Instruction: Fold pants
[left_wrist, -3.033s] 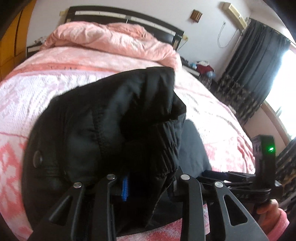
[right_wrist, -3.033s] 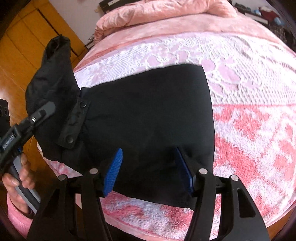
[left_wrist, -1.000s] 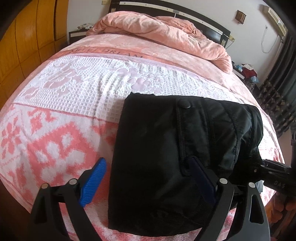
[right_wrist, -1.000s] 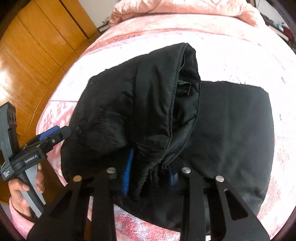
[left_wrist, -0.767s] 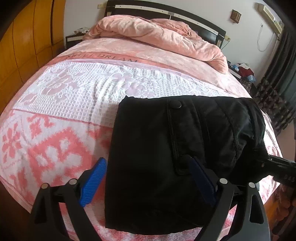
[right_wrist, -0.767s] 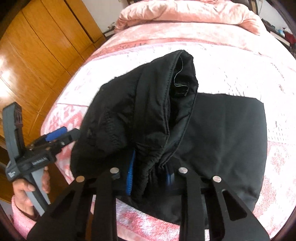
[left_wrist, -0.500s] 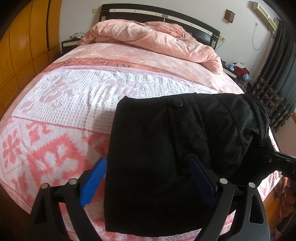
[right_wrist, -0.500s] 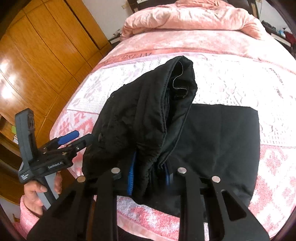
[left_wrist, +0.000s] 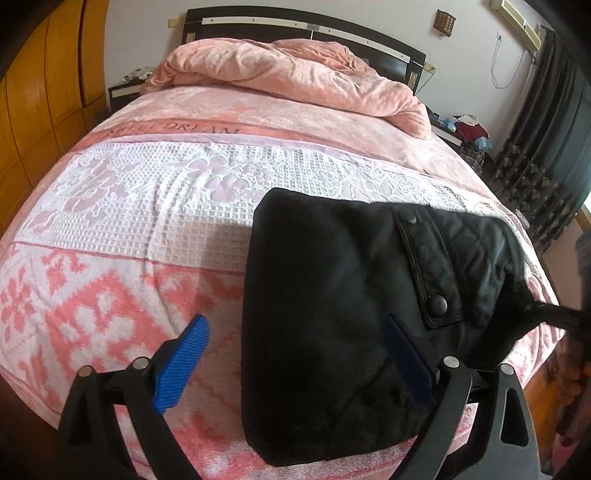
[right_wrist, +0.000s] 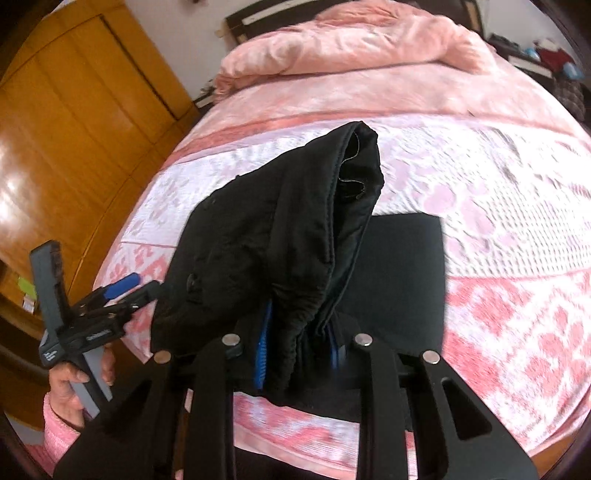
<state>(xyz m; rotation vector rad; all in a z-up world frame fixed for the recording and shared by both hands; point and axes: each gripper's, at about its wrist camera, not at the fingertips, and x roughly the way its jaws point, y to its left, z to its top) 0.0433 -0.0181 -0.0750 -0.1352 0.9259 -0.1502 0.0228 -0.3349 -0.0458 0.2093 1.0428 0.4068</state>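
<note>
Two grippers — right gripper (right_wrist: 297, 354) clenches pants (right_wrist: 280, 236); left gripper (left_wrist: 295, 365) fingers released, straddling them.

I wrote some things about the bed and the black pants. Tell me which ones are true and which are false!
1. The right gripper is pinching a bunch of the black pants. True.
2. The left gripper is squeezing the pants too. False: its jaws stand wide open, with nothing pinched.
3. The pants are blue. False: they are black.
4. A crumpled pink blanket lies at the head of the bed. True.
5. Part of the pants lies flat on the pink and white bedspread. True.
</note>
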